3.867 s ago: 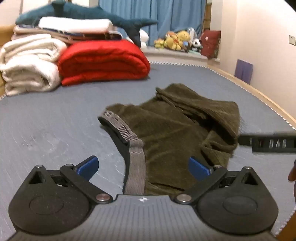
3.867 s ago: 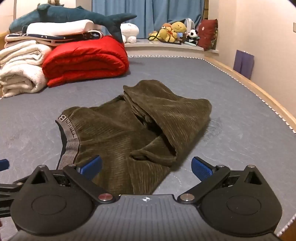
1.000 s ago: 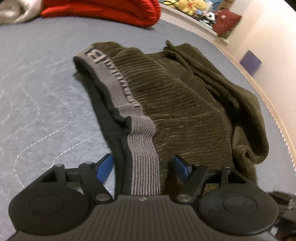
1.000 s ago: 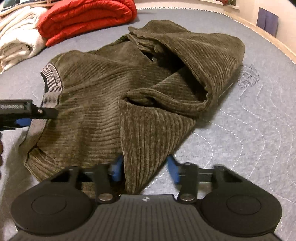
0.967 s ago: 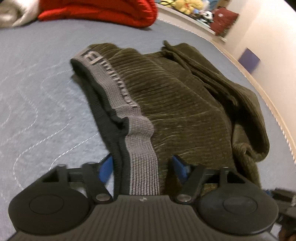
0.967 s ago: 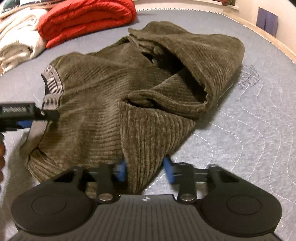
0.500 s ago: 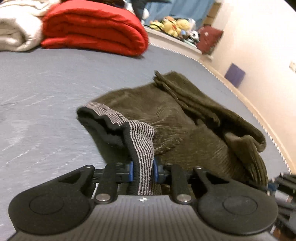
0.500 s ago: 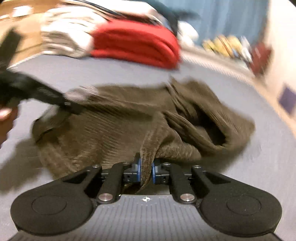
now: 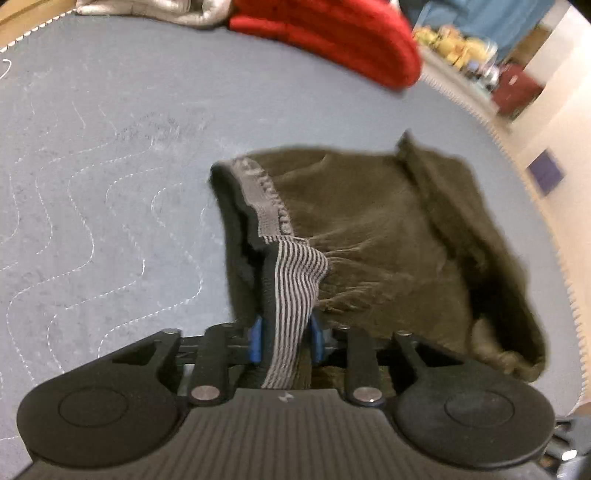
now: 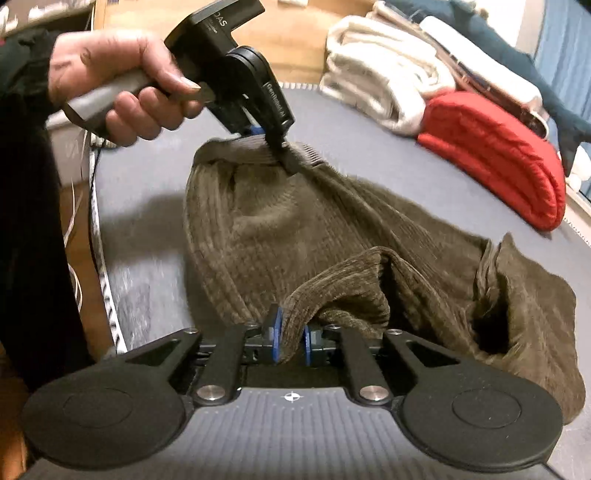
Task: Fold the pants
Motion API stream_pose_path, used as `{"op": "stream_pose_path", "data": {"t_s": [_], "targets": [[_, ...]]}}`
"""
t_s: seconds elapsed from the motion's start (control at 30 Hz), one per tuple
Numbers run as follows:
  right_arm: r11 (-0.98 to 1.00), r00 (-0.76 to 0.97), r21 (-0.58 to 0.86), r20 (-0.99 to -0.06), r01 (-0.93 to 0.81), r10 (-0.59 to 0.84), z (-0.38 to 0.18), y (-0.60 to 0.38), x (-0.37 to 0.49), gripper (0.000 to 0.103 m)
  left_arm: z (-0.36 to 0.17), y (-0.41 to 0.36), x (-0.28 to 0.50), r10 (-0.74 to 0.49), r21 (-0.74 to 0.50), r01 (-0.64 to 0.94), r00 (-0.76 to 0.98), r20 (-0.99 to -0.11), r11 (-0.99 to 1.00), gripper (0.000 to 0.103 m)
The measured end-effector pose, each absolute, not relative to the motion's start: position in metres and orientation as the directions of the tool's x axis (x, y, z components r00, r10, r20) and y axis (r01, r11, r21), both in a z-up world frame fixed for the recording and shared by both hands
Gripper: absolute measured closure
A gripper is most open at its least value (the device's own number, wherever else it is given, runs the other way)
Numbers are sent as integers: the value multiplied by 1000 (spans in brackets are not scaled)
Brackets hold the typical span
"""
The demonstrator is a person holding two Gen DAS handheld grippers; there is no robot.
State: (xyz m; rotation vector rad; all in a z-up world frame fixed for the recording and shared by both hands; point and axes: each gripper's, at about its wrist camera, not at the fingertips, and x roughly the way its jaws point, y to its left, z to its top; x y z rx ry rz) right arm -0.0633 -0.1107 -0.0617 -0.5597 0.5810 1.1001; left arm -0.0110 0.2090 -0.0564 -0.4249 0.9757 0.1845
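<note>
Home bedroom, quilted mattress (image 9: 110, 147), folded blankets (image 10: 491, 155), plush toys (image 9: 454, 44), curtain (image 9: 480, 14)

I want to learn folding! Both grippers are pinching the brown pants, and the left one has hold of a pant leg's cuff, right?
Not quite. The left gripper is pinching the striped grey waistband, not a cuff; the left wrist view shows it. Both grippers do pinch the brown pants; the right gripper holds a corduroy fold.
</note>
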Motion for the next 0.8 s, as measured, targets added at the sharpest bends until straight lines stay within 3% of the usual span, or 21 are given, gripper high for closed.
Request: {"op": "stream_pose_path", "data": {"t_s": [0.03, 0.1, 0.13, 0.23, 0.3, 0.4, 0.53, 0.67, 0.8], "targets": [[347, 332, -123, -690, -930, 643, -59, -114, -59, 89, -53, 206, -9, 22, -213, -350, 561, -828, 912, 67], [327, 267, -53, -706, -944, 657, -47, -127, -50, 83, -40, 202, -4, 150, -102, -374, 588, -795, 922, 46], [312, 232, -19, -710, -950, 665, -40, -130, -46, 74, -34, 203, -3, 187, -83, -392, 602, -776, 916, 38], [286, 196, 36, -645, -958, 739, -7, -164, -36, 58, -20, 206, 1, 171, -142, -396, 656, -735, 907, 38], [303, 189, 111, -572, -946, 798, 14, -190, -16, 56, -19, 203, 6, 115, -203, -372, 678, -726, 906, 38], [461, 322, 174, -509, -870, 798, 30, -209, 26, 54, -22, 187, 16, 56, -221, -316, 676, -734, 923, 38], [698, 510, 173, -566, -695, 648, 8, -202, 80, 54, -34, 161, 35, 39, -198, -276, 667, -744, 940, 38], [772, 532, 169, -633, -613, 562, -22, -182, 111, 55, -49, 148, 44, 31, -179, -258, 646, -762, 949, 38], [808, 545, 64, -708, -585, 450, -46, -157, 126, 55, -50, 142, 49, 24, -184, -250, 650, -759, 951, 38]]}}
